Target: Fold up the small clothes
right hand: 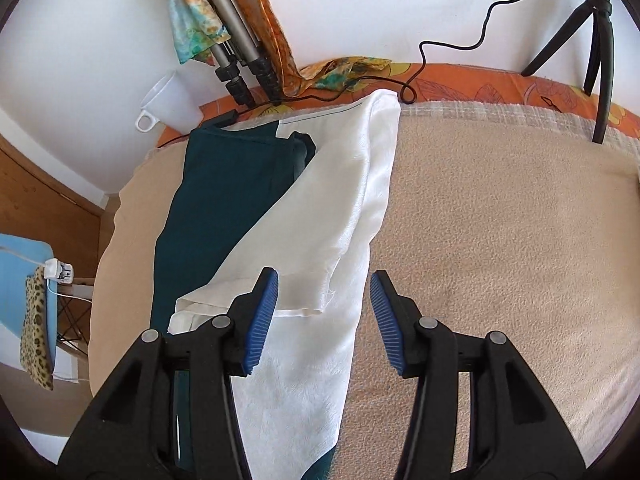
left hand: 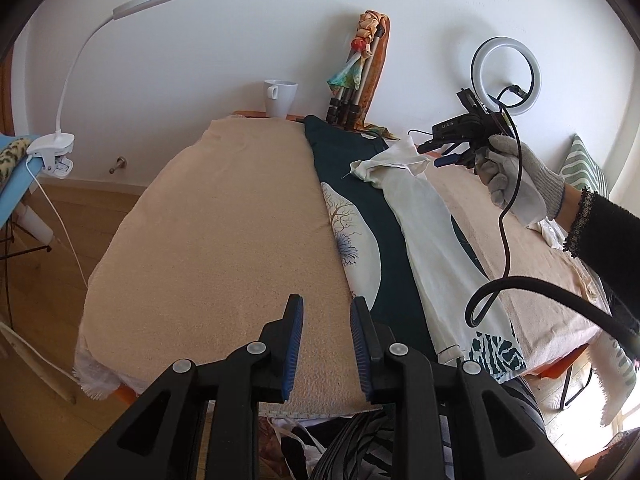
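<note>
Two blue-padded fingers of the left gripper [left hand: 326,344] are seen spread apart in the left wrist view, with nothing between them, hovering above the near edge of the beige blanket [left hand: 216,232] that covers the table. A broad stretch of bare blanket is left open ahead and to the left, up to the white mug [left hand: 280,98] at the far edge. To the right, a dark teal garment [left hand: 360,184] with a tree print is laid lengthwise, and a white cloth [left hand: 436,248] is draped over it, running from the far end to the near edge. The right gripper [left hand: 438,152] is held by a gloved hand [left hand: 516,176] at the cloth's far, bunched corner; whether that corner is touched cannot be told from here.

In the right wrist view, the right gripper [right hand: 324,320] is shown with its fingers parted and empty, above the white cloth [right hand: 320,220]. A folded hem of the cloth is seen just beside the left pad. The teal garment [right hand: 224,200] is exposed to the left of the cloth. Open blanket [right hand: 500,240] is spread to the right, up to a tripod [right hand: 600,52] at the far edge.
</note>
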Demonstrator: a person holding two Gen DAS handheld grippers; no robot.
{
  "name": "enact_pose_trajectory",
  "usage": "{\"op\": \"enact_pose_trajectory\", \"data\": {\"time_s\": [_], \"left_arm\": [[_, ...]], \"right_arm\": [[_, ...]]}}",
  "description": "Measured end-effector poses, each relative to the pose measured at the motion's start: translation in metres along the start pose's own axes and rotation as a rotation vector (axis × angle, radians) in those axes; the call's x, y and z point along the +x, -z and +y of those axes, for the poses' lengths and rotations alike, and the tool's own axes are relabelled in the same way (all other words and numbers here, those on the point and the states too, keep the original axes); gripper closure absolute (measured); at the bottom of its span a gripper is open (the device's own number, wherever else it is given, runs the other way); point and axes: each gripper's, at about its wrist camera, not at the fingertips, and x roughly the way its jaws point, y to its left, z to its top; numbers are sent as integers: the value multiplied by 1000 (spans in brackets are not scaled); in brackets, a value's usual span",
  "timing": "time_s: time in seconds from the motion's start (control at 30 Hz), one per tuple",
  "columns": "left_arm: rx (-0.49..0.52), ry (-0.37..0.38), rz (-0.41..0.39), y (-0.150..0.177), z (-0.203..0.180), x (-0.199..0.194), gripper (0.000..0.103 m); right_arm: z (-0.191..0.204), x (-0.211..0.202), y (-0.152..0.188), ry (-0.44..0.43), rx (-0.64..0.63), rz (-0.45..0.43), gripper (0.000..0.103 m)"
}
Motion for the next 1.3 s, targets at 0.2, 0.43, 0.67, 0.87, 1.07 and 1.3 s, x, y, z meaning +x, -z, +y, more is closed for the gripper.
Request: {"op": "enact_pose_trajectory", "data": {"time_s": [0.2, 0.43, 0.67, 0.87, 1.07, 1.3], "left_arm": [[4, 17, 9, 0, -6, 7, 80], [-38, 9, 0, -2, 8, 5, 80], [-56, -16, 21, 0, 19, 11, 80], [-75, -23, 38, -2, 23, 20, 80], [-46, -8, 44, -10, 12, 27, 80], [-25, 59, 54, -17, 3, 28, 77]], "right_arm": [[15, 16, -11, -1, -33, 33, 96], [71, 17, -55, -58, -87, -28, 97], [112, 64, -88, -42, -98, -15, 97], [123, 100, -98, -178, -57, 31, 93], [112, 60, -96, -235, -62, -62, 63], [66, -23, -54, -210, -71, -117, 63]]}}
